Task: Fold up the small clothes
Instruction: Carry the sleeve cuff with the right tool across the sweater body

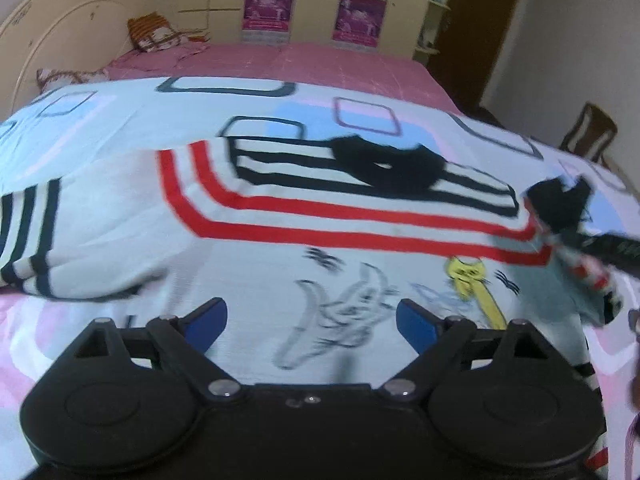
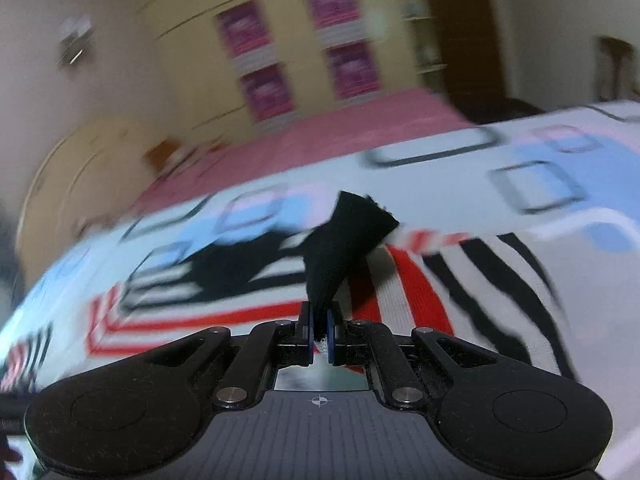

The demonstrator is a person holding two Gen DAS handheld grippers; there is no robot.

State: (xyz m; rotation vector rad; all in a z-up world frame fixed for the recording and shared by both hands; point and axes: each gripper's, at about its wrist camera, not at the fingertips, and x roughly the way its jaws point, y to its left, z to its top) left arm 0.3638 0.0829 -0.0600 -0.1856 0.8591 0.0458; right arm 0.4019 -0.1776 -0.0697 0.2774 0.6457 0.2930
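A small white shirt (image 1: 280,216) with red and black stripes, a black collar (image 1: 384,168) and cartoon prints lies spread on the bed. My left gripper (image 1: 312,320) is open and empty, just above the shirt's lower front. My right gripper (image 2: 319,332) is shut on a black cuff (image 2: 348,240) of the shirt's sleeve and lifts it off the bed. In the left wrist view the right gripper (image 1: 560,216) holds that sleeve end at the shirt's right side.
The shirt lies on a white sheet (image 1: 120,120) with blue and pink squares over a pink bedspread (image 1: 320,60). Pillows (image 1: 156,36) and a headboard (image 1: 60,32) stand far left. A cupboard with purple posters (image 1: 312,4) is behind. A chair (image 1: 588,132) stands at right.
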